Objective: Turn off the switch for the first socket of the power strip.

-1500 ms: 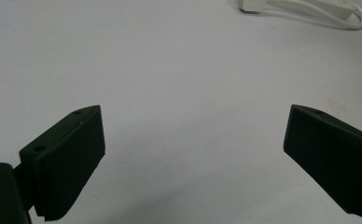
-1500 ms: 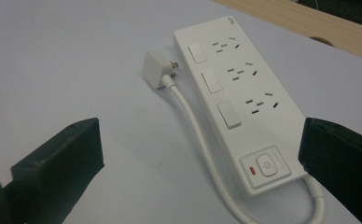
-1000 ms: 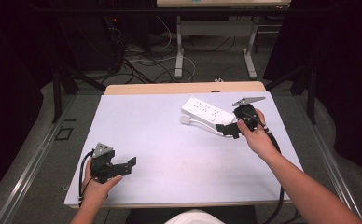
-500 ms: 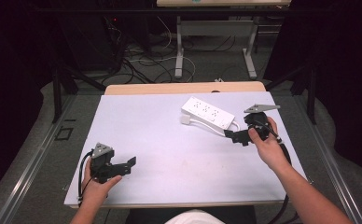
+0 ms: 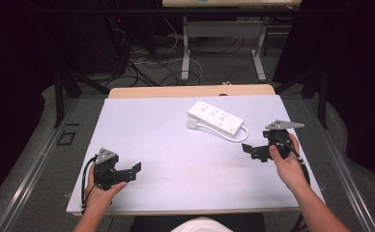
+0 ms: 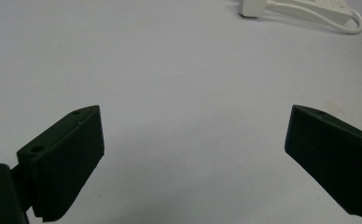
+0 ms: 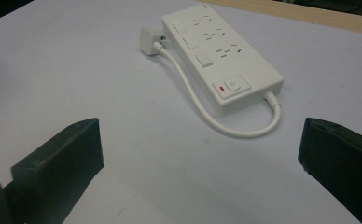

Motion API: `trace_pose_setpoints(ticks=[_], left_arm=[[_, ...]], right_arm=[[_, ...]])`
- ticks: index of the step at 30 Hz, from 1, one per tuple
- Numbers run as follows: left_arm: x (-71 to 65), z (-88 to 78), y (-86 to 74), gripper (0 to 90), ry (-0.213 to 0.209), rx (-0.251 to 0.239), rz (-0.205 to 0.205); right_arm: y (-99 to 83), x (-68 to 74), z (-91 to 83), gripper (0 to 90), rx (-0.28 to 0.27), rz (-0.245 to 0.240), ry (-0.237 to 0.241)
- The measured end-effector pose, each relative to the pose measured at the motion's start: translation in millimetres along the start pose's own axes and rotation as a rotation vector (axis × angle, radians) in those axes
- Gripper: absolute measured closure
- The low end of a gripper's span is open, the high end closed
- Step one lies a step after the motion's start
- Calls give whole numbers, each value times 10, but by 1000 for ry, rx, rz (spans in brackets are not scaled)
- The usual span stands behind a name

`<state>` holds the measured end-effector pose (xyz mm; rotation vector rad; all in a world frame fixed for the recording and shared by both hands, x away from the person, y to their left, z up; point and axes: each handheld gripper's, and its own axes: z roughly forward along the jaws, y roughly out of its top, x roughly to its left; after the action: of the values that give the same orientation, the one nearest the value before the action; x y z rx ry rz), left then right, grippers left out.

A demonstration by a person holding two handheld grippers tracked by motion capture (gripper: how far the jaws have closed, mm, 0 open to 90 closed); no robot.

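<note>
- Right gripper: jaws spread wide, nothing between them. Held low over the table near its right edge, jaws pointing left and slightly away from the person.
- Right hand wraps the gripper body from behind; forearm comes in from the bottom right corner, angled up and inward.
- Left gripper: jaws also wide apart and empty, aimed right across the table, near the front left.
- Left hand grips it from below, wrist close to the front table edge, cable looping at its left.
- Power strip: white, lies flat on the table's far right-centre, ahead of the right gripper and apart from it. In the right gripper view it sits between and beyond the jaws, switch end nearest.
- Its cord curls from that end back along the strip's side to the plug, resting just beside the far end.
- Left gripper is well apart from the strip.
</note>
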<state>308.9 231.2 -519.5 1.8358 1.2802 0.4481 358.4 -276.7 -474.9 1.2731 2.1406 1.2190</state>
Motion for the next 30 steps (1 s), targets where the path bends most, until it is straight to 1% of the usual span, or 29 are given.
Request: trace_pose_setpoints(ticks=[1, 3, 6, 9, 10, 12, 14, 16, 21, 22, 25, 26, 27, 30], left_arm=[[2, -1, 0, 37, 0, 0, 3], [-1, 3, -1, 32, 0, -1, 2], [-4, 4, -1, 23, 2, -3, 5], [-4, 7, -2, 16, 4, -4, 5], [-4, 10, -2, 12, 3, -4, 5], [-5, 15, -2, 9, 4, -7, 7], [-8, 16, -3, 3, 4, -6, 5], [-8, 17, -3, 3, 4, -3, 6], [-8, 21, -5, 3, 5, -2, 5], [-7, 21, -5, 3, 5, -1, 5], [-5, 28, -6, 3, 5, -3, 5], [-2, 27, -6, 3, 4, -1, 6], [1, 25, -6, 3, 3, 4, 6], [6, 25, -6, 3, 4, 5, 5]], right_arm=[[-30, -9, 0, 0, -9, 7, -8], [-79, -29, -1, 0, -11, 12, -2], [-166, -70, 1, 0, -12, 22, -14], [-253, -109, 3, 0, -20, 42, -26], [-280, -123, 3, 0, -16, 52, -21], [-328, -143, 14, 0, -15, 58, -27], [-378, -160, 24, 0, -16, 64, -43], [-411, -178, 26, 0, -13, 64, -41], [-470, -218, 48, 0, -16, 58, -77], [-483, -228, 55, 0, -19, 62, -76], [-521, -266, 71, 0, -21, 66, -77], [-531, -287, 75, 0, -16, 61, -83], [-544, -300, 89, 0, -26, 69, -96], [-576, -357, 90, 0, -22, 72, -107]])
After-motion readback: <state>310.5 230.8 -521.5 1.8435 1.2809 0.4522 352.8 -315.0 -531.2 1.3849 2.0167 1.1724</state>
